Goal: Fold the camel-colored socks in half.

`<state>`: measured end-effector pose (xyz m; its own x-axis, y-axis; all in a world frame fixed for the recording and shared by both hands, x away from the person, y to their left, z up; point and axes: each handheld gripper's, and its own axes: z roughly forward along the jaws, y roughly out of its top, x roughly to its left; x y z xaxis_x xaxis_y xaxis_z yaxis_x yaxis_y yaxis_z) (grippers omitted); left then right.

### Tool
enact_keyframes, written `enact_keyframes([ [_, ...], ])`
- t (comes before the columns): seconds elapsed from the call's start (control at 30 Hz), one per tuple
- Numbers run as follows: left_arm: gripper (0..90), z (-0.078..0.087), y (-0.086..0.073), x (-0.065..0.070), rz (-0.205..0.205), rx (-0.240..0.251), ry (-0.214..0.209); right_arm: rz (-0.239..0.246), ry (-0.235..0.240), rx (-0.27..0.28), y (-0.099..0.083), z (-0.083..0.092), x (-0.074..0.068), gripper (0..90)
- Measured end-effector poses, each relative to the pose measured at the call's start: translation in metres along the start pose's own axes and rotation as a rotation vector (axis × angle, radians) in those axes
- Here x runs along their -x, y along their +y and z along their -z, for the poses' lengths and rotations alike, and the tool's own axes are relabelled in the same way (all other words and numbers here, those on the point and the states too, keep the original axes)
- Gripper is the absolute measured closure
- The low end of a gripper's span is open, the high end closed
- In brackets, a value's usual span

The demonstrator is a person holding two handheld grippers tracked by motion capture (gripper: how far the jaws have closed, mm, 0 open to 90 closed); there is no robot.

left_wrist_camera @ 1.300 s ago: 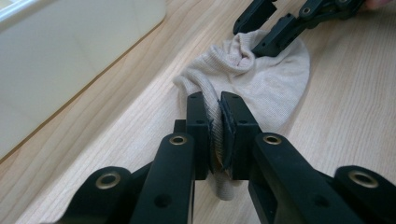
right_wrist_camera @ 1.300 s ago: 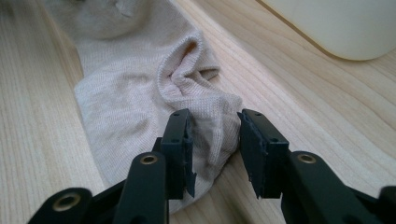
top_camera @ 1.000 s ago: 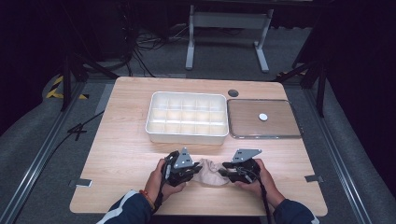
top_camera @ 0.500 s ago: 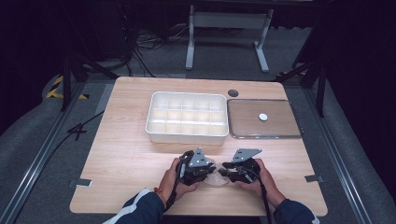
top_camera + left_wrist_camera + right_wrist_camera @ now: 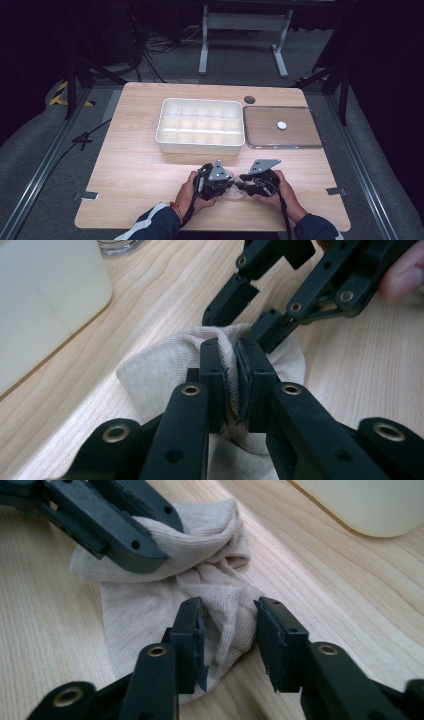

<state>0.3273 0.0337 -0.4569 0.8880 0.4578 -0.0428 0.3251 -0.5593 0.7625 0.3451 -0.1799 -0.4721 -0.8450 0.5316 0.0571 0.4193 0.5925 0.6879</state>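
Your left tool [image 5: 231,385] is clamped tight on a fold of the beige cloth [image 5: 165,370], its jaws pinching the fabric so only a thin ridge shows between the pads. Your right tool [image 5: 229,635] sits at a middling gap with a bunched ridge of the same cloth [image 5: 220,595] between its jaws; the pads stand close to the fabric on both sides, though whether they really press it you can't tell from here. From above, your two tools face each other, left tool [image 5: 222,181] and right tool [image 5: 245,182] nearly tip to tip, with the cloth [image 5: 234,191] crumpled on the bench [image 5: 135,165] between them, near the front edge. Your hands wrap each tool from behind, dark blue sleeves coming in at the bottom. Behind the cloth, well apart, the white compartment tray [image 5: 201,146] sits in the middle of the bench. Just beside the tray, on its right, a clear lid [image 5: 300,135] with a white knob lies flat.
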Motion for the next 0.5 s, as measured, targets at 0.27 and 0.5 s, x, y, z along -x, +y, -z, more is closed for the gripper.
enact_keyframes([
  [0.27,82.9,0.001,0.001,-0.001,0.005,0.003,0.000,0.008,-0.005,0.040,0.004,0.019,0.001,65.5],
  [0.5,82.9,0.000,0.002,0.000,-0.006,-0.004,-0.008,0.001,-0.001,-0.032,-0.005,0.010,0.006,74.5],
])
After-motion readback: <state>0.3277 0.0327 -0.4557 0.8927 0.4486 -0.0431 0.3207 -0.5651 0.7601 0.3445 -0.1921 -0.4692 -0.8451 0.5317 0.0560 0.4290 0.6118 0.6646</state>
